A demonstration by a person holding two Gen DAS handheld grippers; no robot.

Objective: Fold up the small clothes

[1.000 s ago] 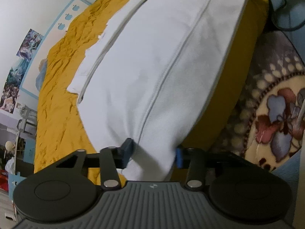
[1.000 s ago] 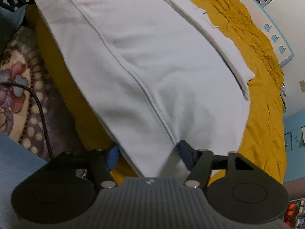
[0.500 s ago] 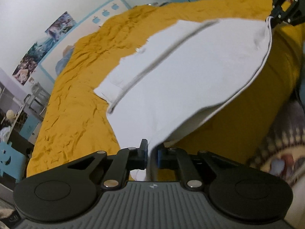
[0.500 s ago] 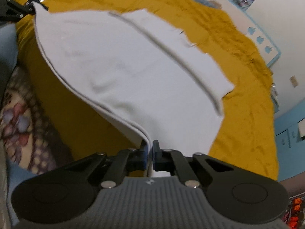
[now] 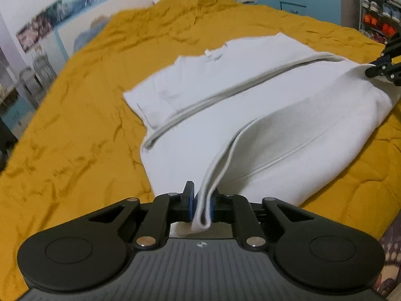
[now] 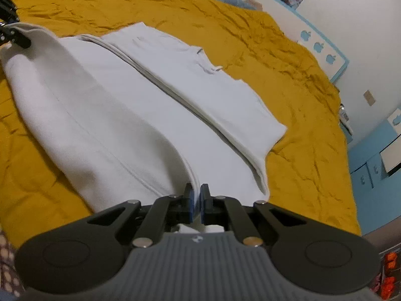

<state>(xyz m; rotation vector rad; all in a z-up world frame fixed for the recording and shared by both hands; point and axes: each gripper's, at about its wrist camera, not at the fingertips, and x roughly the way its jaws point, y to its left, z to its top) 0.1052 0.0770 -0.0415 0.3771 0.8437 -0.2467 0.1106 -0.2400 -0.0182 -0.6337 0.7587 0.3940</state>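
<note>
At lower centre, my left gripper (image 5: pixel 200 204) and right gripper (image 6: pixel 196 207) clamp the white garment (image 5: pixel 250 115)'s near edge, lifted mid-fold; laying it over remains.

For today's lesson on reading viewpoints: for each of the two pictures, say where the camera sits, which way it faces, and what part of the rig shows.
Left wrist: sits behind the left gripper, looks across the mustard bedspread towards the postered wall; its own fingers clamp the white garment.
Right wrist: sits behind the right gripper, faces across the bed to the white wall; fingers pinch the garment's other corner.
Shared: garment, bedspread, and each shows the other gripper at the picture's edge.
</note>
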